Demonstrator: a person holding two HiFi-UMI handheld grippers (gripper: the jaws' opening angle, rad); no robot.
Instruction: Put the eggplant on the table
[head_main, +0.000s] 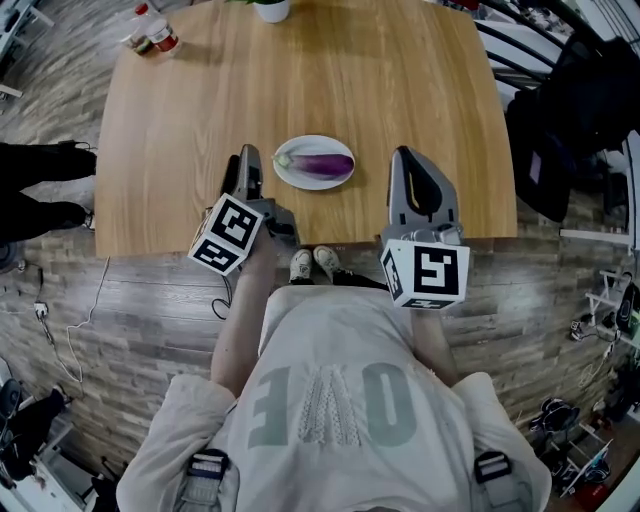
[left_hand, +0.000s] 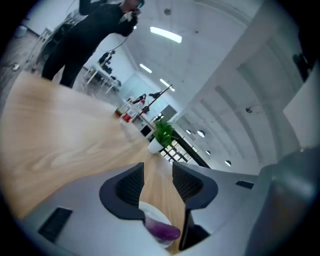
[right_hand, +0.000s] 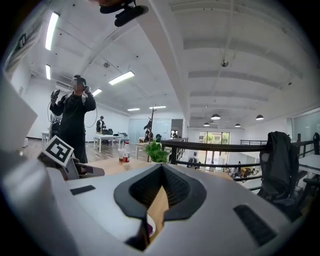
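Observation:
A purple eggplant (head_main: 327, 164) lies on a small white plate (head_main: 289, 176) near the front middle of the wooden table (head_main: 200, 120). My left gripper (head_main: 248, 153) hovers just left of the plate, tilted, jaws open and empty. In the left gripper view the eggplant (left_hand: 163, 231) and the plate (left_hand: 150, 215) show low between the parted jaws of the left gripper (left_hand: 158, 168). To the right of the plate is my right gripper (head_main: 404, 156), and in the right gripper view the right gripper (right_hand: 162, 168) has its tips touching, holding nothing.
Two bottles (head_main: 153, 31) and a potted plant (head_main: 271, 9) stand at the table's far edge. A person in black (head_main: 40, 185) stands to the left of the table. A dark jacket hangs on a chair (head_main: 580, 110) at the right. My shoes (head_main: 312, 263) are at the near table edge.

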